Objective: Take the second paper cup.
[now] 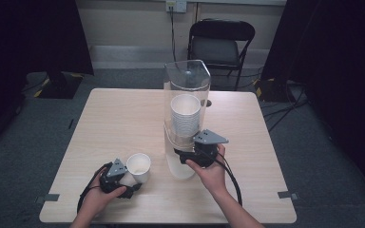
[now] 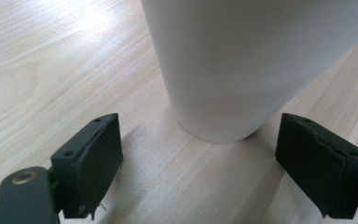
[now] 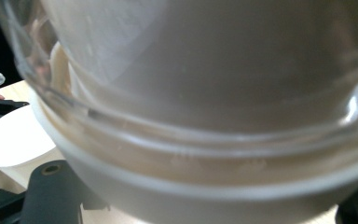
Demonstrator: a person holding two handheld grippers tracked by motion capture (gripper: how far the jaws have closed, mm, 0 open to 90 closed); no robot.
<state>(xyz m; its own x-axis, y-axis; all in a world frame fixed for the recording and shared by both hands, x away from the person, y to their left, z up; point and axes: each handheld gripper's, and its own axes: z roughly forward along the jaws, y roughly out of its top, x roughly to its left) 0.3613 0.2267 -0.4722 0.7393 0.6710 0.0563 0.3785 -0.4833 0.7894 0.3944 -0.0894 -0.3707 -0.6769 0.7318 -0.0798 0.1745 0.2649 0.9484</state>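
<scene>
Down low, left hand-held gripper [image 2: 200, 158] spread wide around paper cup [image 2: 242, 65], right hand-held gripper [image 1: 190, 154] against clear dispenser [image 1: 186, 118], grip unclear.

A lone cup [image 1: 139, 166] stands on the table [image 1: 123, 118], left of the dispenser [image 1: 186, 118].

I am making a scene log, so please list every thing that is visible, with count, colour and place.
table: one, light wood, centre.
cup dispenser: one, clear, upright on the table.
stacked cups: one stack, white, inside the dispenser.
paper cup: one, white, upright on the table, between the left gripper's open jaws.
folding chair: one, black, behind the table.
left gripper: one, black, near left.
right gripper: one, black, at the dispenser's base.
</scene>
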